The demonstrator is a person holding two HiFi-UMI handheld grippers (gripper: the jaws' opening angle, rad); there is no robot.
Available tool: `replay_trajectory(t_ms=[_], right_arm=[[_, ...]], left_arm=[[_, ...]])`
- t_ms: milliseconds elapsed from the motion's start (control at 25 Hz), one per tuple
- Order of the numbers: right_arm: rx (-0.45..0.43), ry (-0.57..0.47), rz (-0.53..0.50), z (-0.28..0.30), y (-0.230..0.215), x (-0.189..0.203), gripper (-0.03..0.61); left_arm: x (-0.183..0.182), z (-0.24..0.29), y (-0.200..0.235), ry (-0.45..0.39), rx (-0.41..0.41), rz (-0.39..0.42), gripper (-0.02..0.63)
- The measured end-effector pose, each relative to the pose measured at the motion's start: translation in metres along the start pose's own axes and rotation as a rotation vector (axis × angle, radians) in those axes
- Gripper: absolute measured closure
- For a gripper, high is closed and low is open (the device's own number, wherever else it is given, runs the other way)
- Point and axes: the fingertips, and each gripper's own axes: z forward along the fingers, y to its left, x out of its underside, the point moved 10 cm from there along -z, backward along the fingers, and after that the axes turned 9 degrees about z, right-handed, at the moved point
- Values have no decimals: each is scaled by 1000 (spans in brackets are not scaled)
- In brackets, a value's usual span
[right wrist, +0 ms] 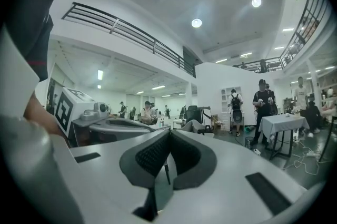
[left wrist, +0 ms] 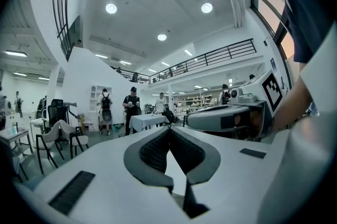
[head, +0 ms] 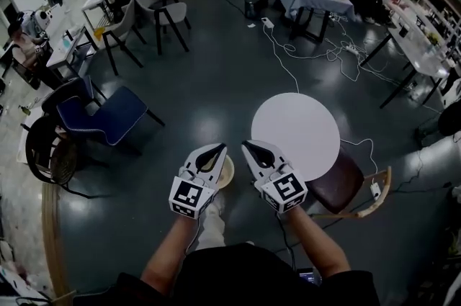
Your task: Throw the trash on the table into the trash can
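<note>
While the left gripper [head: 216, 150] and right gripper [head: 250, 147] are both closed on nothing, no trash shows on the white table [head: 295, 132] just far-right of them, so weight, stiffness and a grip point cannot be judged, though litter is likely light.

Bright ceiling lights [left wrist: 110, 8] glare overhead, the dark floor [head: 216, 67] reflects them dimly, and edges curve fisheye-style.

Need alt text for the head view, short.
Seen from above, a person holds two shut, empty grippers side by side over a dark floor: left gripper, right gripper. A round white table stands just ahead, a brown chair beside it.
</note>
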Motion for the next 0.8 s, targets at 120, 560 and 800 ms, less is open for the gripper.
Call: replay_trajectory(t_ms=[120,560,800], right_arm=[[-6,-17,-2,-26,10,-4,560],[-17,-49,-24,-118,46,-9,560],[-19,-59,-19,-157,59,-6,560]], left_arm=[[-9,-10,-23,-7,-6,-3,598],[-45,-51,-109,-14,-12,45,598],[-54,-71,-147,-11,-25,69,598]])
